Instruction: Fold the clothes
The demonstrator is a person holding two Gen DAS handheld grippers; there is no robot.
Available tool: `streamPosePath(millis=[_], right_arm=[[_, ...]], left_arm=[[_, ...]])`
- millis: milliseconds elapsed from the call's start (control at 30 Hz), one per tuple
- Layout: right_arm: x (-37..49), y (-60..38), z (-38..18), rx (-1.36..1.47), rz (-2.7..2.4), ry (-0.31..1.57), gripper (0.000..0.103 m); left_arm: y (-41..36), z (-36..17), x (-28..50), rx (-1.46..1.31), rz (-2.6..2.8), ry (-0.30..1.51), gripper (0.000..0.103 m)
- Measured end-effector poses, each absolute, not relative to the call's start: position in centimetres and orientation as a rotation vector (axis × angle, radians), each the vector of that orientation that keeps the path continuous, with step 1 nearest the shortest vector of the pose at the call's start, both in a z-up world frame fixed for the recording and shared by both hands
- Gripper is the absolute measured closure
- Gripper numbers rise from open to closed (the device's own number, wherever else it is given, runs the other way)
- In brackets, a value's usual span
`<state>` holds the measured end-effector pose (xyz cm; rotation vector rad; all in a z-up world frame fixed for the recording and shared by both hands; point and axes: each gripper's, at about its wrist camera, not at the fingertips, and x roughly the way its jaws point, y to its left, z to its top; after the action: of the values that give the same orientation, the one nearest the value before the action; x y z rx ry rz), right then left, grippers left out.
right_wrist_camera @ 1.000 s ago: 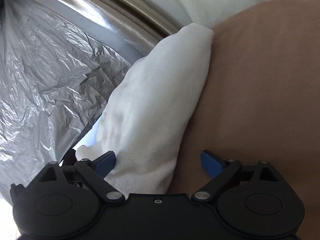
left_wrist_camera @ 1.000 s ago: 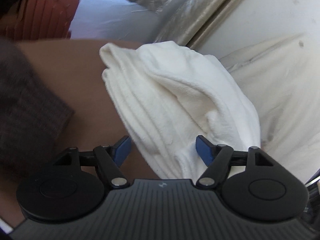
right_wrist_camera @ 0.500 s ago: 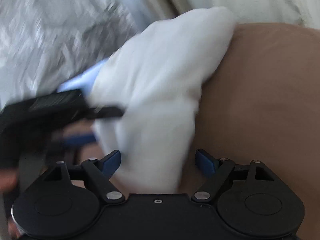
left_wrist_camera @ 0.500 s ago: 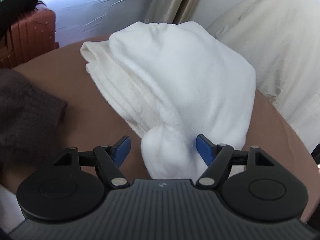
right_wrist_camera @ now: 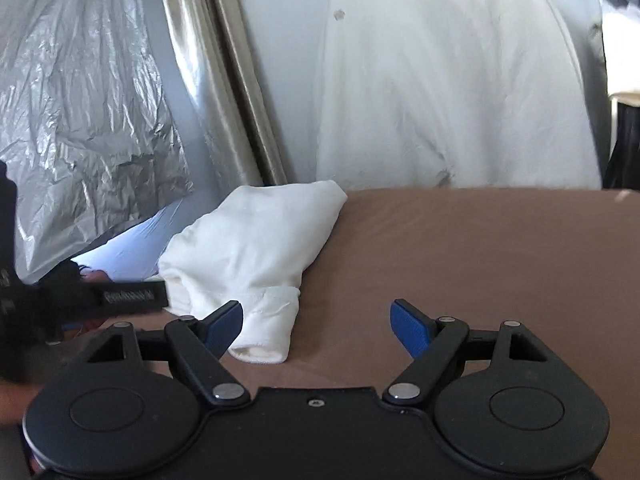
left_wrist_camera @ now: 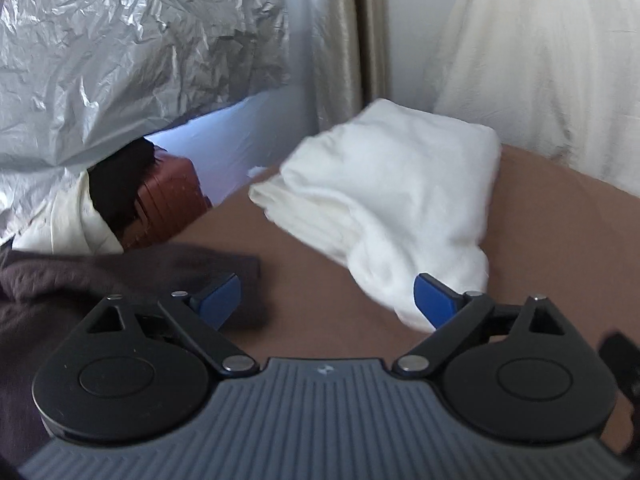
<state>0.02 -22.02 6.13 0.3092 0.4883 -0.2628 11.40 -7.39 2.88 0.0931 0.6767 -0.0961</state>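
Nearest us, our left tool has just been opening and our right tool stands apart too, both empty. Beyond them the folded white garment lies on the brown desk, a dark garment to its left. Farthest back hang silver plastic sheeting and a white cloth.
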Motion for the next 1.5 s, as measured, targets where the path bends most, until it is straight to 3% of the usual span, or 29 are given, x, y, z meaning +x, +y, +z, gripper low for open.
streamPosePath(millis=[267,333,467,767,1500], right_arm=[[-4.6,-19.7,7.5,0.143,-0.274,0.490,0.016],[-6.0,-19.7,7.4,0.155,-0.279,0.482,0.015],[-7.9,-20.6,7.0,0.182,-0.281,0.509,0.015],[-10.5,-22.5,7.5,0.206,-0.289,0.478,0.015],[-10.9,-22.7,7.4,0.215,-0.307,0.496,0.014]], left_arm=[[-6.3,1.7,5.2,0.104,-0.106,0.668,0.006],[-6.2,1.9,3.8,0.092,-0.114,0.645,0.000],[-5.7,1.5,1.6,-0.020,-0.123,0.661,0.000],[-7.7,1.7,-3.3,0.061,-0.183,0.645,0.000],[-8.8,0.7,-2.5,0.129,-0.184,0.671,0.000]])
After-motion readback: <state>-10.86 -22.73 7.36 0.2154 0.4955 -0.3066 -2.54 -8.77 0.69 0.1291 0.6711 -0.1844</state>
